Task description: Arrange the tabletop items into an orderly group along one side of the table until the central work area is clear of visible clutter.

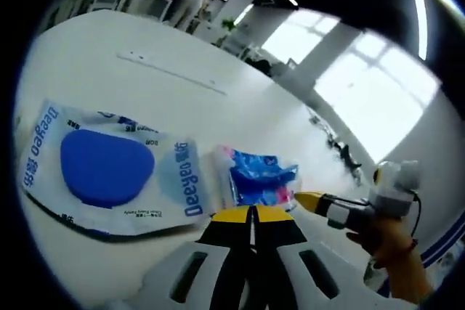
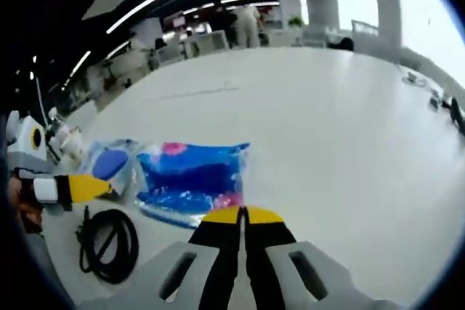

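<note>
A blue-and-pink plastic packet (image 1: 258,178) (image 2: 190,176) lies flat on the white table (image 1: 145,85). Beside it lies a larger white Deeyeo pack (image 1: 109,168) (image 2: 109,163) with a blue oval inside. My left gripper (image 1: 252,213) is shut, its yellow tips right at the packet's near edge. The left gripper (image 2: 81,188) also comes in from the left of the right gripper view, between the two packs. My right gripper (image 2: 243,215) is shut at the packet's near corner, and its yellow tip (image 1: 311,200) touches that corner. I cannot make out any pinched plastic.
A coiled black cable (image 2: 109,243) lies on the table near the left gripper. A hand (image 1: 389,248) holds the right gripper. The white table (image 2: 341,121) runs wide beyond the packs, with office desks, a standing person and bright windows farther back.
</note>
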Available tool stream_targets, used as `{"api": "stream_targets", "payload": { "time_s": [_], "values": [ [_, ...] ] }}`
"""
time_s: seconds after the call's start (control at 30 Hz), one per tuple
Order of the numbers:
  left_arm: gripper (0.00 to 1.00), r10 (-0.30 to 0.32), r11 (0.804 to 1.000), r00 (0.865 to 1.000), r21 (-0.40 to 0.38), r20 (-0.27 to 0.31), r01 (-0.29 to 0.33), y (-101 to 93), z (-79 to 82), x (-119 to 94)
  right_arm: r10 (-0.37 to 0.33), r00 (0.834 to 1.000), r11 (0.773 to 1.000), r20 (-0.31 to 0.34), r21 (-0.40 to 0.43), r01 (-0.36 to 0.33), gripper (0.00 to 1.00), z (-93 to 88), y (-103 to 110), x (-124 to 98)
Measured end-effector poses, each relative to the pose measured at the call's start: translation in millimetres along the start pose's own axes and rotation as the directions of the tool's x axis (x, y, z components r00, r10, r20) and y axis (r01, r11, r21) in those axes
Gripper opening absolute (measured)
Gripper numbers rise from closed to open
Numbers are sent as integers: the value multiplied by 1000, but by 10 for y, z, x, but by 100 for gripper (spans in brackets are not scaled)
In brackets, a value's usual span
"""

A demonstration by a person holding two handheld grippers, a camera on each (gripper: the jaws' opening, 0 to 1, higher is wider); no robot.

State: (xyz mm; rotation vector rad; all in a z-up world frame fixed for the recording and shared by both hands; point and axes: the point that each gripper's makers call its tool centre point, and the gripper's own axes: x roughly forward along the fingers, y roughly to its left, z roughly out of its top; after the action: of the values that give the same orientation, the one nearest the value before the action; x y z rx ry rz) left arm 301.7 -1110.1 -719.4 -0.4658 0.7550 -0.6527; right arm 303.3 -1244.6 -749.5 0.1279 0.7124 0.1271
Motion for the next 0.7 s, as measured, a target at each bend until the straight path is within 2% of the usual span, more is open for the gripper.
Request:
{"api": "stream_targets", "payload": {
  "time_s": [0.13,0.23,0.53,0.6,0.7],
  "values": [
    [0,4,1000,1000,14,-4,-4,7,-17,-24,26,1000,998,11,54,-27,0,22,44,5],
    [0,0,999,1000,52,-19,1,13,-39,-29,34,999,999,-2,30,-34,0,-9,62,18],
    [3,27,997,999,70,-20,-25,138,-8,-81,23,1000,1000,14,21,-24,3,12,39,33],
    [5,32,997,999,74,-19,-30,153,-5,-87,28,999,999,19,24,-28,6,19,49,30],
    [8,38,996,999,85,-22,-36,168,-3,-108,21,999,999,26,43,-22,18,41,44,1]
  ]
}}
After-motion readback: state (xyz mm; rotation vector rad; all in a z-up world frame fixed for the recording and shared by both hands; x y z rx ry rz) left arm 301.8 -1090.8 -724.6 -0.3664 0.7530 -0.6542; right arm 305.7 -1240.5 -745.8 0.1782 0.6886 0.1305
